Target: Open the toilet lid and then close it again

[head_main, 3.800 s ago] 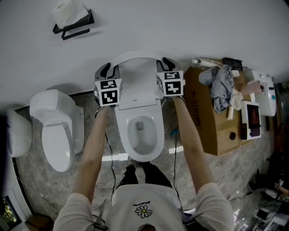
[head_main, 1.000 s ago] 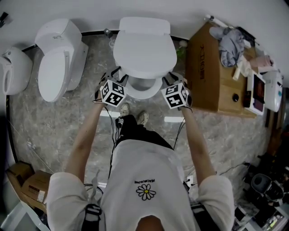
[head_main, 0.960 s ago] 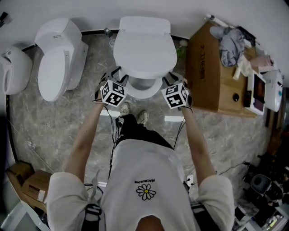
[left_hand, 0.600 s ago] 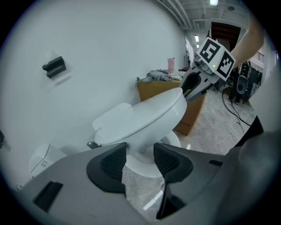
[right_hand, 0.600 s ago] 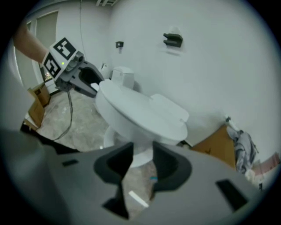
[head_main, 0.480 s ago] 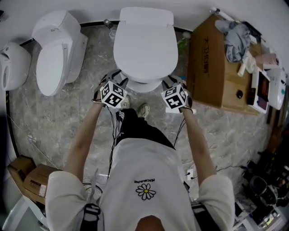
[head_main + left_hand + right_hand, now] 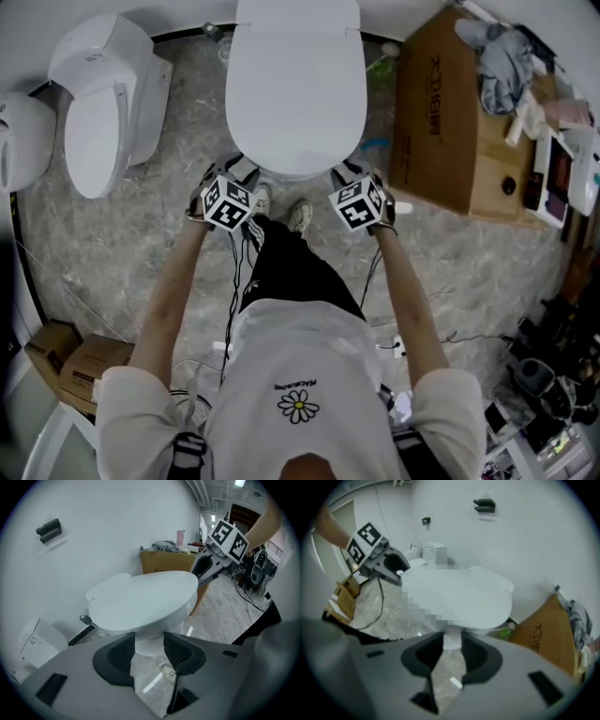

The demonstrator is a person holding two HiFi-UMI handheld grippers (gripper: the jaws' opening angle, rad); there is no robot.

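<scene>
A bathroom-like room is seen from above, with a grey marbled stone floor (image 7: 122,244) and a plain white wall (image 7: 117,527). At the top centre, against the wall, a white ceramic toilet (image 7: 281,169) is placed, and its smooth white oval lid (image 7: 295,89) is lying flat and closed over the bowl. To its left, a second white toilet (image 7: 98,112) is set at a slant, also with its lid down. To the right of the main toilet, a large brown cardboard box (image 7: 431,122) is placed, with a crumpled grey cloth (image 7: 506,52) laid on top.

A person in a white T-shirt with a daisy print (image 7: 295,394) is seen standing in front of the toilet, both bare arms stretched forward.

The left gripper (image 7: 236,169) is held just beside the left front of the lid, and the right gripper (image 7: 347,172) just beside the right front. Whether either tip is touching the rim cannot be told.

In the left gripper view, the jaws are spread fairly wide and nothing is clasped; only the toilet base and floor are seen through the gap. In the right gripper view, the jaws are parted more narrowly, have just been closing a little, and nothing is caught between them.

Pale shoes (image 7: 300,216) are seen between the grippers.
</scene>
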